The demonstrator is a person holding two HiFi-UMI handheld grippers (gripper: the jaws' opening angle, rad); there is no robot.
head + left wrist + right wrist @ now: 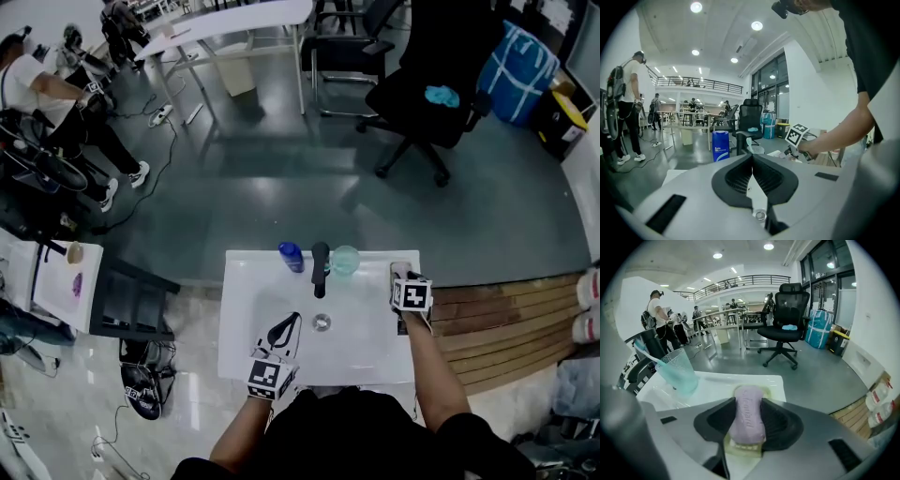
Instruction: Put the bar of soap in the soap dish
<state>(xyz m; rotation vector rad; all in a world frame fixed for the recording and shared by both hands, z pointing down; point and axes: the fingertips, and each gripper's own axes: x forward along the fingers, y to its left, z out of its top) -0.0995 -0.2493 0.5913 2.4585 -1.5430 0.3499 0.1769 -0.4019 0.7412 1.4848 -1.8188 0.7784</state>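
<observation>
Right gripper (pixel 748 423): my jaws pinch the bar of soap (pixel 747 408) by its long sides.
Soap position: directly over the soap dish (pixel 769 391); I cannot tell if they touch.
Dish location: right rear corner of the sink (pixel 375 349).
Left gripper (pixel 753 174): my jaws are pressed together with nothing between them, over the basin.

The left gripper (pixel 286 328) and right gripper (pixel 402 272) hang over a white sink (pixel 246 309).

Head view looks steeply down on the sink (pixel 366 349); both gripper views ride low, facing far, sharing the office chair (pixel 786 310)
</observation>
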